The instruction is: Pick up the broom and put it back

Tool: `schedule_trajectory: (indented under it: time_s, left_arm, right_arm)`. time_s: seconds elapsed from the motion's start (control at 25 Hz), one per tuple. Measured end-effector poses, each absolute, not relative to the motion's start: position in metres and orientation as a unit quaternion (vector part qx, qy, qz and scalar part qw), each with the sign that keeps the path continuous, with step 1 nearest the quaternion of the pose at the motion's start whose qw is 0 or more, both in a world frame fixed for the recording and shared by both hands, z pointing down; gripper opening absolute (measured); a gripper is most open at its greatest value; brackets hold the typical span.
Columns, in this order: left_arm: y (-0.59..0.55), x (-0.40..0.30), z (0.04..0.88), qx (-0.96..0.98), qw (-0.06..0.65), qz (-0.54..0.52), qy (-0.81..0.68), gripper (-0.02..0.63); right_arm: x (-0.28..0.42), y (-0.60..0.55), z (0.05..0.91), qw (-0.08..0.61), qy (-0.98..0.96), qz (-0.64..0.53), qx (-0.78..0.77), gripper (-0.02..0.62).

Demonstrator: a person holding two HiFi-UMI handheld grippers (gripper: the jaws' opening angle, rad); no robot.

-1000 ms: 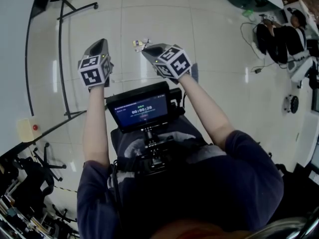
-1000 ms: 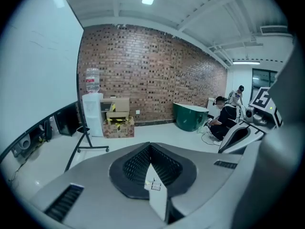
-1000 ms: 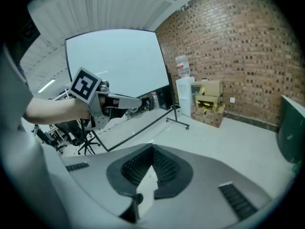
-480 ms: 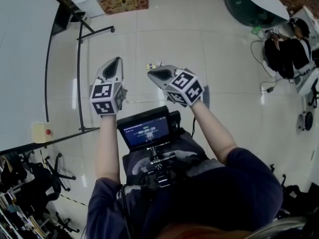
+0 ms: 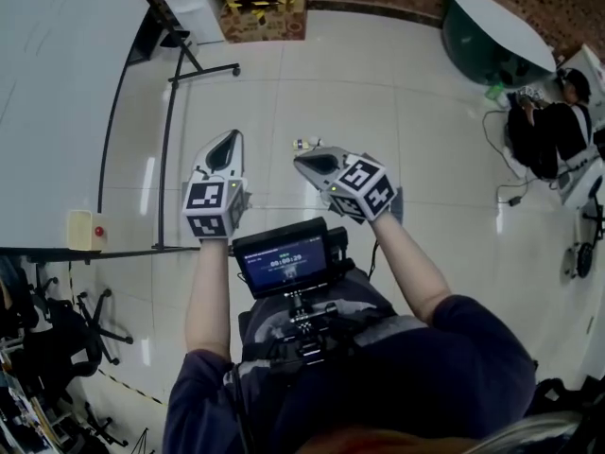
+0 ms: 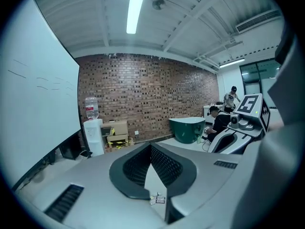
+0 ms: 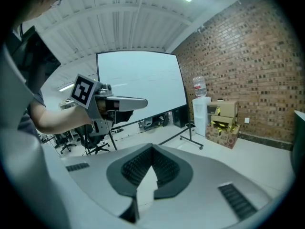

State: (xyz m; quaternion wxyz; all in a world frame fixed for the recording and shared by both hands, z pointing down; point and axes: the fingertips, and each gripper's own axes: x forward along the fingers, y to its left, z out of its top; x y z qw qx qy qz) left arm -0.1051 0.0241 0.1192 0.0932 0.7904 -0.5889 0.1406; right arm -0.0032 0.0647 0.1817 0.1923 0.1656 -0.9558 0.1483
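Since no broom shows in any view, my left claw [image 5: 225,149] and right claw [image 5: 318,164] hang closed and empty above the floor [image 5: 312,74], held up, I'd guess, just to look around.

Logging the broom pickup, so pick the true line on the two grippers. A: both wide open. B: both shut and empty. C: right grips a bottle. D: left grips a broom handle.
B: the left gripper and the right gripper each show fingers met at the tips, with nothing held between them.
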Motion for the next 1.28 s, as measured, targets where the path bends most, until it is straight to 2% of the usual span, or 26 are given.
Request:
schedule_trajectory:
  time_s: [0.36,0.6,0.96,1.16,1.28]
  left_arm:
    - [0.105,-0.138,0.088,0.818,0.065,0.096,-0.564,0.005]
    - [0.141,-0.138,0.092,0.849,0.079,0.077,-0.517,0.005]
    - [0.172,-0.011,0.088,0.880,0.047,0.104,-0.461,0.005]
    - [0.181,0.052,0.090,0.886,0.100,0.063,-0.449,0.005]
    - [0.194,0.101,0.105,0.887,0.099,0.081,-0.444,0.005]
  right_arm:
    - [-0.043,0.140,0.152,0.204,-0.952,0.111,0.198,0.009]
    - [-0.054,0.187,0.141,0.206,-0.944,0.107,0.233,0.009]
    - [0.063,0.222,0.125,0.180,-0.934,0.101,0.292,0.009]
    - [0.118,0.246,0.121,0.179,-0.935,0.100,0.288,0.009]
    - [0.163,0.261,0.129,0.178,-0.934,0.107,0.289,0.009]
